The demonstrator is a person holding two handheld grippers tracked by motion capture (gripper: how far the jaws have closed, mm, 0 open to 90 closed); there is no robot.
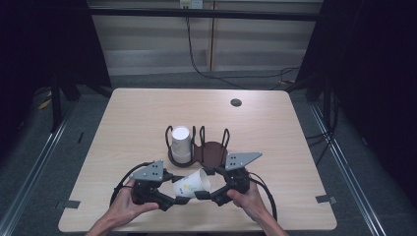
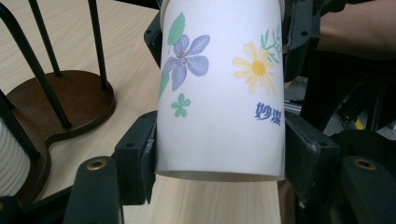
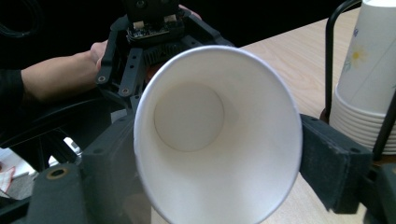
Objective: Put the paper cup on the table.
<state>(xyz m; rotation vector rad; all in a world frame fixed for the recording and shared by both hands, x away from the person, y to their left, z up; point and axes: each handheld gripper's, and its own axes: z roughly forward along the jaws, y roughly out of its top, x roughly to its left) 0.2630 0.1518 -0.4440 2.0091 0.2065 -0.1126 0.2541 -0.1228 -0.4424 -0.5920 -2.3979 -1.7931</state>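
The table (image 1: pixel 147 113) takes up most of the room in front of the person, pale wood and nearly bare, with a small dark cap (image 1: pixel 236 102) set into it near the far edge. In the middle stands the rack (image 1: pixel 211 152), a dark brown base with black wire loops making two bays side by side. The left bay holds a stack (image 1: pixel 180 143) of white paper cups, nested upright; the right bay has nothing in it (its round floor shows plainly). Nearer the person, both hands come in low, and between them a single cup (image 1: pixel 193 184) hangs tipped on its side just above the table, its mouth turned toward the right. The left gripper (image 1: pixel 173 200) is clamped on the cup's bottom end; from its own camera the two pads (image 2: pixel 140 161) press the printed wall on either side, flowers and blue lettering between them. The right gripper (image 1: pixel 206 195) is closed on the rim end, its pads (image 3: pixel 329 158) squeezing the mouth into a slight oval. So, as I judge it, the cup is off the stack and shared between the two tools, a handover half made; one tool has yet to let go, and the cup has yet to be set down, likely in the free bay.
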